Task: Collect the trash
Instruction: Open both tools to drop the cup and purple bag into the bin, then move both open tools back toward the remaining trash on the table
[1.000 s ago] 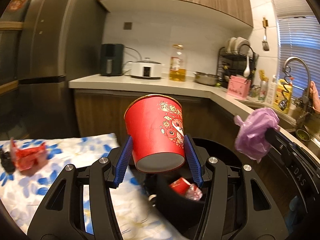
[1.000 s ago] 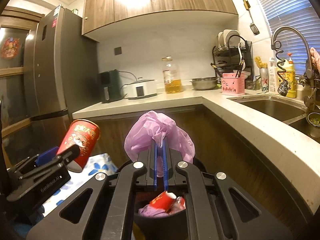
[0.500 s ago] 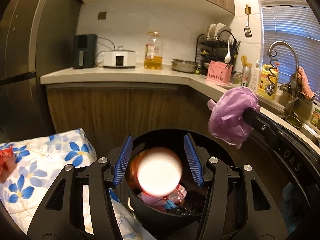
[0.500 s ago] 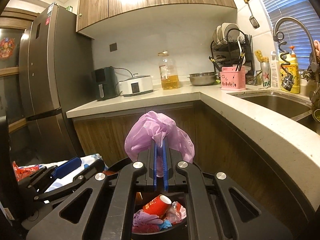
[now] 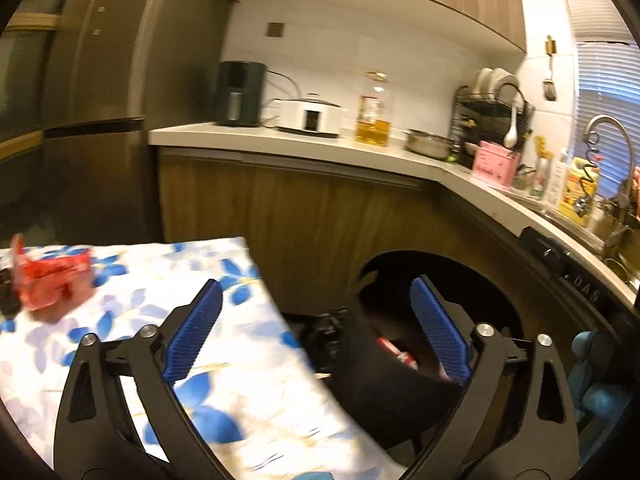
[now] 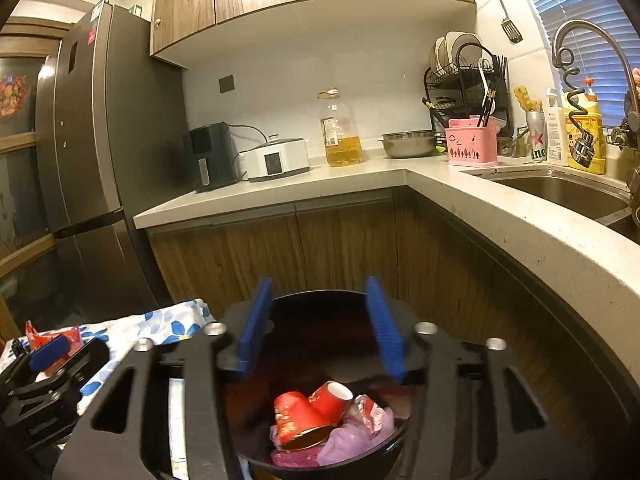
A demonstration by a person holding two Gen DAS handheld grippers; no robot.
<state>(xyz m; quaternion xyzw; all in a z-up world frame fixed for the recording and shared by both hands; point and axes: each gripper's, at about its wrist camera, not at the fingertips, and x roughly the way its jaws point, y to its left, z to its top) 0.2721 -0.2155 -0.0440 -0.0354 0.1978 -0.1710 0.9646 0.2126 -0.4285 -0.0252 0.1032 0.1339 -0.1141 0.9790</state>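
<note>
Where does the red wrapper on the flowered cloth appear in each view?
Left wrist: red wrapper at the far left edge, on the flowered cloth, blurred.
Right wrist: red wrapper at the lower left, partly behind the left tongs.
Shared landmark: the oil bottle on the counter.

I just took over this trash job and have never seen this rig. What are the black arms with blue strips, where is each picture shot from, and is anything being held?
There is no robot arm: a person carries one two-finger gripper in each hand, and a fisheye camera on each looks forward along its fingers. The blue strips are the finger pads.

The left wrist view shows the left gripper, open and empty, over the edge of a blue-flowered cloth. A red wrapper lies on it.

The right wrist view shows the right gripper, also open and empty, above a black bin. Inside lie a large red cup, a small red cup and a purple bag.
</note>
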